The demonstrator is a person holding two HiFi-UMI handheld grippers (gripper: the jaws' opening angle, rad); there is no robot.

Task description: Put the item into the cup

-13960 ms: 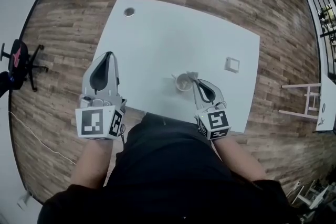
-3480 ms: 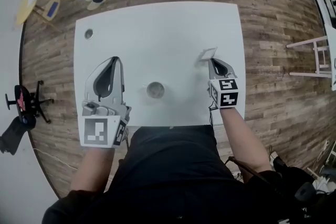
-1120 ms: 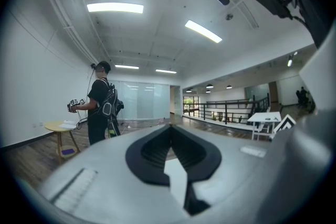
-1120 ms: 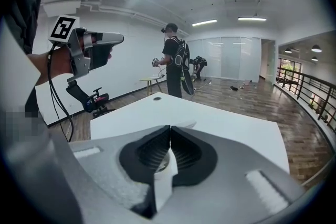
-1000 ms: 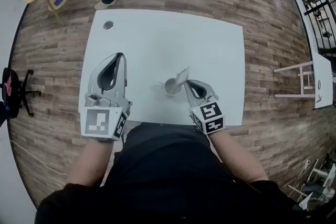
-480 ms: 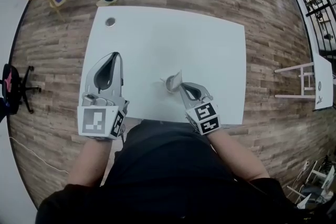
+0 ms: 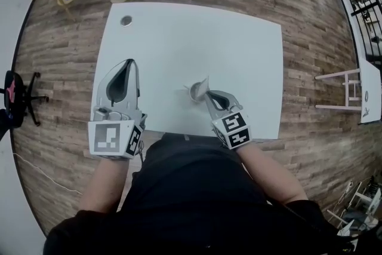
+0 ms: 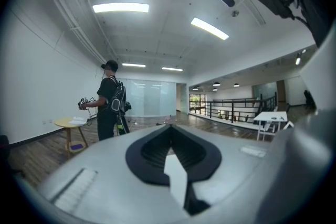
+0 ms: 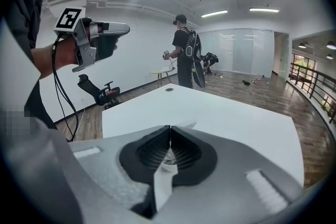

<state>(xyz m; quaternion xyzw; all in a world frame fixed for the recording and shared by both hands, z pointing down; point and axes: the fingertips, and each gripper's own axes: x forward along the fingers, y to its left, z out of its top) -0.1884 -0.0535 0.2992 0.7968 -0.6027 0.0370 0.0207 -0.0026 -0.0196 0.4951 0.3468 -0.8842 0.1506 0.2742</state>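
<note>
The left gripper (image 7: 129, 63) is held out over the near-left edge of the table (image 7: 239, 33), pointing level and well apart from the task's things. In the left gripper view its fingers (image 8: 105, 170) are pressed together tip to tip, with nothing between them.

Further right, near the middle of the table's near side, stands the cup (image 7: 194, 94). It is small, round and pale, with its mouth up. The item (image 7: 203, 84) is a thin, flat white piece, roughly square. It is held on edge and tilted, just over the right part of the cup's mouth. Whether its lower edge touches the rim cannot be made out.

The right gripper (image 7: 208, 91) slopes down toward the cup from the near right. Its fingers (image 7: 222, 100) are closed on the item and pinch it at their very tips. In the right gripper view the tips meet, and only a narrow white sliver of the item (image 9: 186, 125) shows just past them, to the right. The cup's (image 9: 168, 161) white rim shows through the opening between the fingers, below the tips.
</note>
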